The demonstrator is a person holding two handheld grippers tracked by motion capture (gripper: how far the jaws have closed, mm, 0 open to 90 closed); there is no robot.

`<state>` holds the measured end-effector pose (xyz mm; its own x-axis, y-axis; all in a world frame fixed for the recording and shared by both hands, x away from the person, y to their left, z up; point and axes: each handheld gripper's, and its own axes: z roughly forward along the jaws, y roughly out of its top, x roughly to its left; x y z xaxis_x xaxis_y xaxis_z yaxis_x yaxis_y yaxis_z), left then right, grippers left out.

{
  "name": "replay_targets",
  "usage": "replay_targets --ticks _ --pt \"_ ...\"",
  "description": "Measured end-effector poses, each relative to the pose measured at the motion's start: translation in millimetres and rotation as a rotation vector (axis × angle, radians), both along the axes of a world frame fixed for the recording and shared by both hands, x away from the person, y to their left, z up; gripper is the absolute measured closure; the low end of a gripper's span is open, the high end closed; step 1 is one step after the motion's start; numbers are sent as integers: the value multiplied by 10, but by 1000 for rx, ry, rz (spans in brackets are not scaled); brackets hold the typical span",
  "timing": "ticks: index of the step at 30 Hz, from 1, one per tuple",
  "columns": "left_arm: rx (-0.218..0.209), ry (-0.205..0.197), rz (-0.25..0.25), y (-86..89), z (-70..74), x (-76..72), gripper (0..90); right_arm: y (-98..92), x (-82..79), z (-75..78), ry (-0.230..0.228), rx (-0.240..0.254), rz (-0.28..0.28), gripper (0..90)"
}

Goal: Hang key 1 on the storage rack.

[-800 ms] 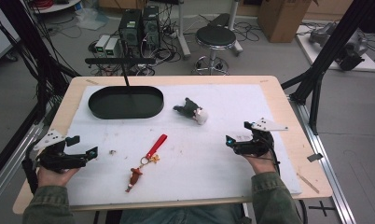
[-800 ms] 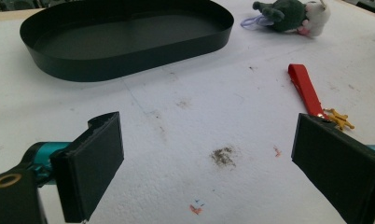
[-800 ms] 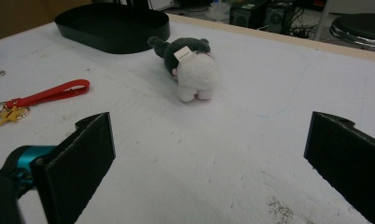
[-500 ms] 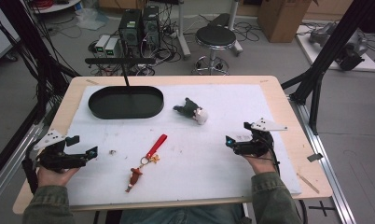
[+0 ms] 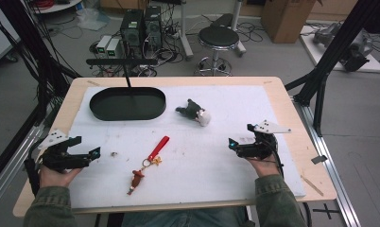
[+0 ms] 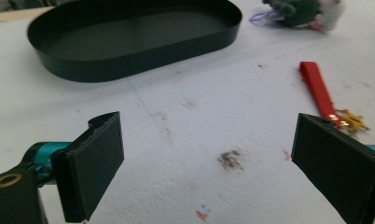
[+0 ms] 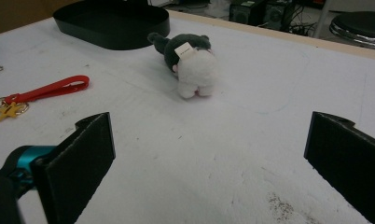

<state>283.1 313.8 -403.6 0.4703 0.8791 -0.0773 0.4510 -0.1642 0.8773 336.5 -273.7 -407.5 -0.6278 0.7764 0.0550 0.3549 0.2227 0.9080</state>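
A red strap keychain (image 5: 158, 148) with a brown figure (image 5: 136, 179) lies on the white mat, near the front middle. A dark grey and white plush toy (image 5: 195, 112) lies farther back, right of a black oval tray (image 5: 126, 115). My left gripper (image 5: 91, 156) rests at the front left, open and empty, pointing right toward the keychain. My right gripper (image 5: 234, 148) rests at the front right, open and empty, pointing left. In the left gripper view the gripper (image 6: 213, 154) faces the tray (image 6: 143, 58), strap (image 6: 318, 88) and plush (image 6: 302, 9). In the right gripper view the gripper (image 7: 213, 154) faces the plush (image 7: 192, 65), strap (image 7: 48, 89) and tray (image 7: 115, 25).
The white mat (image 5: 235, 189) covers most of the wooden table (image 5: 282, 94). A black post with a crossbar (image 5: 125, 71) stands behind the tray. A small dark speck (image 5: 114, 154) lies just ahead of the left gripper. A stool (image 5: 219, 38) and computer boxes (image 5: 141, 26) stand beyond the table.
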Motion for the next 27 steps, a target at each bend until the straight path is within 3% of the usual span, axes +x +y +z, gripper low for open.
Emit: replay_targets --ticks 3,6,12,13,17,27 --pt "8 12 -2 -35 24 40 91 11 -3 -3 -2 -10 -2 8" --pt "44 33 -42 -157 92 109 95 25 10 -14 -5 -24 8 8" --pt "60 66 -104 -360 167 211 101 19 14 -12 -4 -24 -3 7" --pt "63 75 -135 -480 181 268 101 22 20 -19 2 -28 -2 7" --pt "73 90 -170 -631 172 374 101 30 15 -20 1 -40 1 8" --pt "118 129 -219 -815 161 481 101 28 22 -23 -1 -38 1 8"
